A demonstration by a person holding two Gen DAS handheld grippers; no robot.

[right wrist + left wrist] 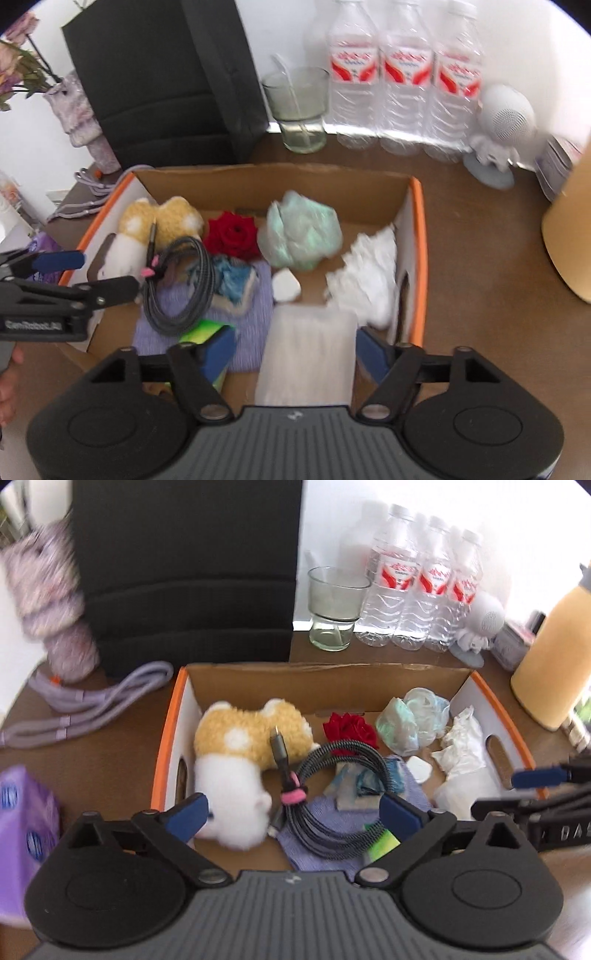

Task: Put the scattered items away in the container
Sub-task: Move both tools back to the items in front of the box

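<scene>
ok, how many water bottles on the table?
3 red-labelled bottles, side by side at the wall behind the cardboard box: left bottle, middle bottle, right bottle. A fourth may stand hidden behind them.

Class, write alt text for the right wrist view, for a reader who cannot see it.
The open right gripper hovers over a cardboard box, with a translucent packet between its jaws. Inside lie a plush toy, coiled cable, red rose and crumpled tissue.
</scene>
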